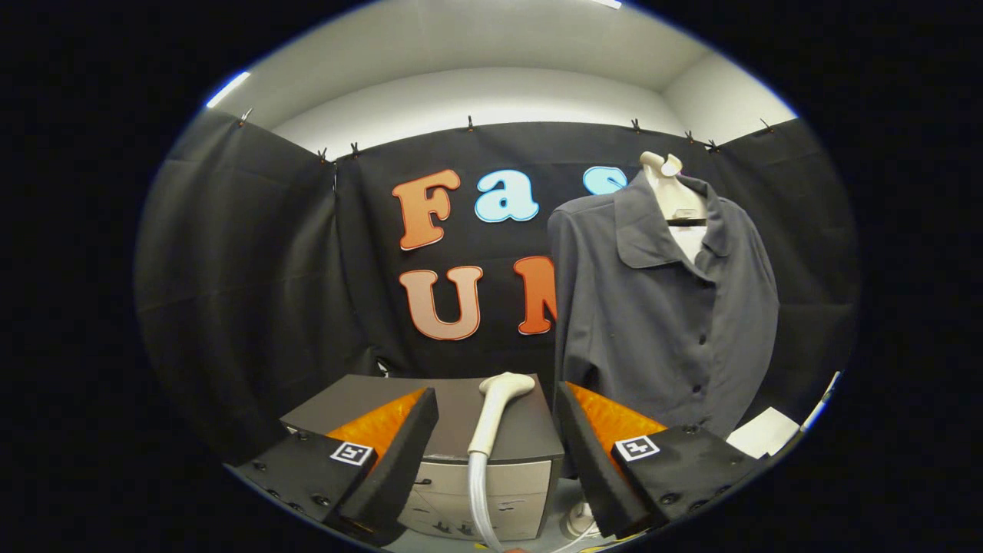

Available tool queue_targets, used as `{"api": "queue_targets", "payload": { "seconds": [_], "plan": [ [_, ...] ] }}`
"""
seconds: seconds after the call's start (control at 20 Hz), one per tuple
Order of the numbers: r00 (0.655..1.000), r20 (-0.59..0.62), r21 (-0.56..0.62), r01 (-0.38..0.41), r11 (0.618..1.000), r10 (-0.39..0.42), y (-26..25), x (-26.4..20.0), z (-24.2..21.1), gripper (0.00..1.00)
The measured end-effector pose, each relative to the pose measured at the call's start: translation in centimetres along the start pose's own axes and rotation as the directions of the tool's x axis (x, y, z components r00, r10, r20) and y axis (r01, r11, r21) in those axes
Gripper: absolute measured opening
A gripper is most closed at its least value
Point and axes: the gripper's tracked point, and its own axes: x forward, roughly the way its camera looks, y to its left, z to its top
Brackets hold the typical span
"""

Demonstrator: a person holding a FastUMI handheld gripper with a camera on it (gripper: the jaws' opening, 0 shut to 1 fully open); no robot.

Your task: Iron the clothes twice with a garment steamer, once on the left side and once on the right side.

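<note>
A white garment steamer head (499, 403) lies on top of a grey cabinet (530, 438), its clear hose (480, 499) hanging down the cabinet's front. My gripper (495, 442) is open, its two fingers wide apart on either side of the steamer handle, which sits between them and a little ahead. Neither finger touches it. A dark grey button-up shirt (660, 315) hangs on a pale mannequin torso (676, 200), beyond the right finger and to the right of the cabinet.
The grey cabinet has pale drawer fronts (476, 491) facing me. A white sheet (762, 432) lies low beside the shirt's right hem. Black cloth walls close the booth behind and on both sides. A white round base (577, 522) sits on the floor under the shirt.
</note>
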Motion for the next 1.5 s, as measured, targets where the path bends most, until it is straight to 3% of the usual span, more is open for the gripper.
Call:
{"api": "queue_targets", "payload": {
  "seconds": [0.4,0.7,1.25,1.5],
  "plan": [
    [0.997,-0.068,-0.072,0.037,0.997,-0.042,3.0,9.7,-2.1,0.98],
    [0.979,-0.158,-0.138,0.104,0.985,-0.125,2.0,17.3,-5.3,0.98],
    [0.880,-0.416,-0.147,0.184,0.972,-0.229,-2.2,24.6,-12.3,0.99],
    [0.848,-0.479,-0.123,0.188,0.974,-0.224,-2.7,25.8,-14.2,0.99]
  ]
}}
